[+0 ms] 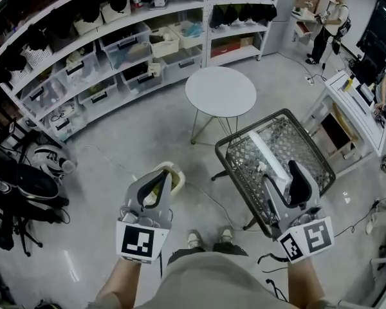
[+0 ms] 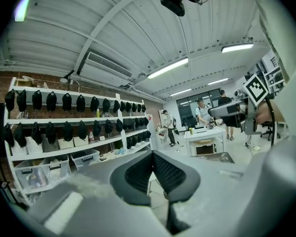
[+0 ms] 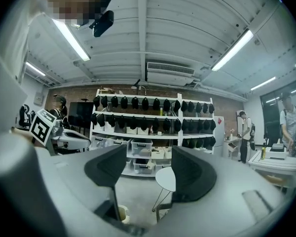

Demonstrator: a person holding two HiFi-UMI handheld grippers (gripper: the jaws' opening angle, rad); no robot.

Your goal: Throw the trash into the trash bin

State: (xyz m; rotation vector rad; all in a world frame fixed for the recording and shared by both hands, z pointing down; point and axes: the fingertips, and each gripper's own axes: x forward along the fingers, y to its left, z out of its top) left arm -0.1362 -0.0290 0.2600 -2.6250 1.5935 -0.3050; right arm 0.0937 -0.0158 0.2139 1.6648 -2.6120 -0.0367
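Note:
A small cream trash bin stands on the floor just past my left gripper, which hides part of it; the right gripper view shows the trash bin low between the jaws. In the left gripper view the left gripper has its pad tips touching, and I see nothing held. My right gripper hovers over the near edge of a wire mesh table, where white scraps lie. The right gripper stands open with nothing between its pads.
A round white table stands beyond the mesh table. Long shelves with bins and dark caps line the far wall. A desk is at the right, and a person stands far back. Bags and gear crowd the left.

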